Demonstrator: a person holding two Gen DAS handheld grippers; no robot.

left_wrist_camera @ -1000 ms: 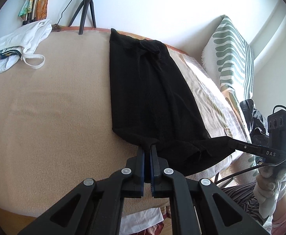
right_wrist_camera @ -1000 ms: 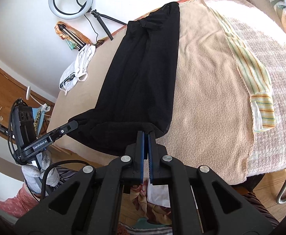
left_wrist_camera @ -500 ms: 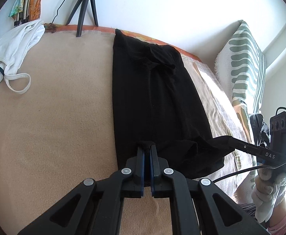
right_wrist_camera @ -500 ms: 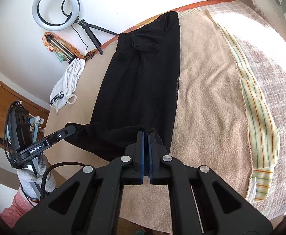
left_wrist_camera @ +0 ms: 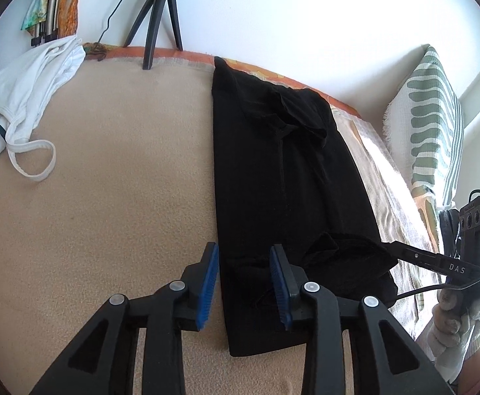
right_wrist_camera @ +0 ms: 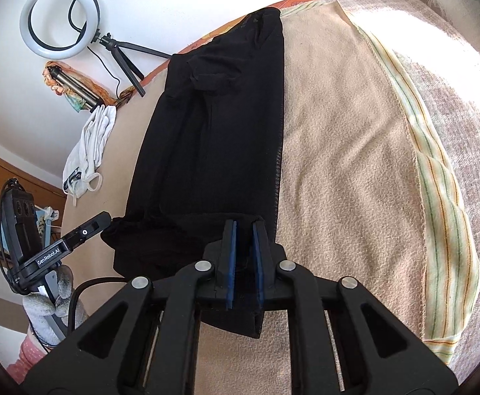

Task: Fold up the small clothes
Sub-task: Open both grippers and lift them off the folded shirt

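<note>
Your left gripper [left_wrist_camera: 244,278] has its jaws spread over the black cloth [left_wrist_camera: 282,177]. Your right gripper [right_wrist_camera: 243,256] has jaws a little apart; the cloth's edge sits between them on the bed [right_wrist_camera: 345,171].

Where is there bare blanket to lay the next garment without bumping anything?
Widest free patch: tan blanket between the white top and the black garment. Another runs between the garment's other edge and the striped towel. Crowded: the garment's near end, where the left gripper and right gripper work.
</note>
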